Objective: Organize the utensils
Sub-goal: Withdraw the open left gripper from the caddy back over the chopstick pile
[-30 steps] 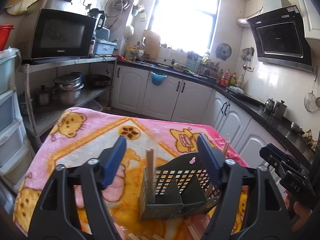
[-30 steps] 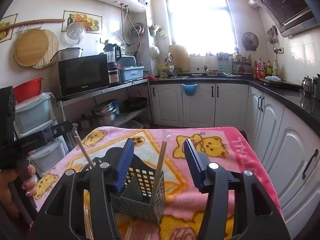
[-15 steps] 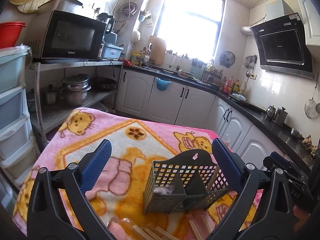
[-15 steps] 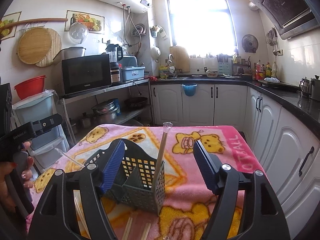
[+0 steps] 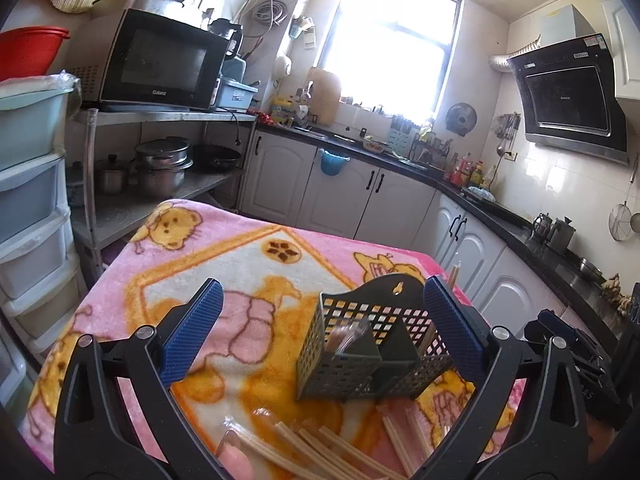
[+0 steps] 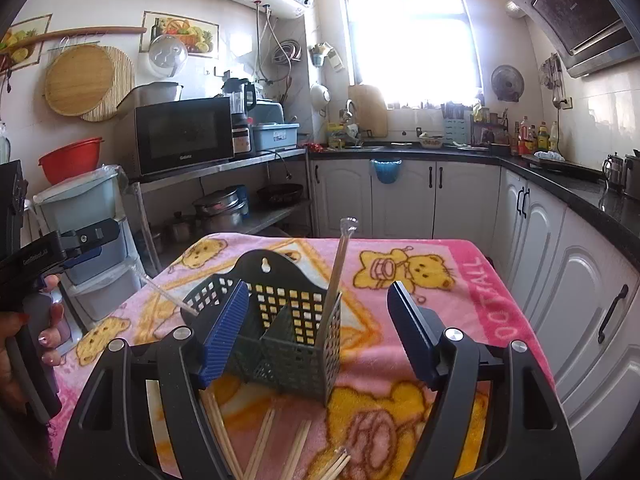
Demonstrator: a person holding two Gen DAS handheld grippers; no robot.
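A dark green perforated utensil basket (image 5: 370, 354) (image 6: 276, 328) stands on the pink cartoon blanket (image 5: 240, 276). Wrapped wooden chopsticks stand in it: one pair upright in the right compartment (image 6: 334, 284), one leaning in the left compartment (image 6: 166, 292) (image 5: 346, 334). Several loose chopsticks (image 5: 320, 452) (image 6: 264, 444) lie on the blanket in front of the basket. My left gripper (image 5: 318, 330) is open and empty, just before the basket. My right gripper (image 6: 316, 330) is open and empty, its jaws on either side of the basket's right compartment.
The blanket-covered table (image 6: 460, 280) ends near white cabinets (image 6: 580, 300) at the right. Plastic drawers (image 5: 28, 200) and a shelf with pots (image 5: 160, 168) and a microwave (image 5: 156, 60) stand to the left. The other hand-held gripper's handle (image 6: 48, 252) shows at the left edge.
Both grippers opened and let go of their chopsticks, which now stand in the basket. Both grippers have drawn back a little from the basket.
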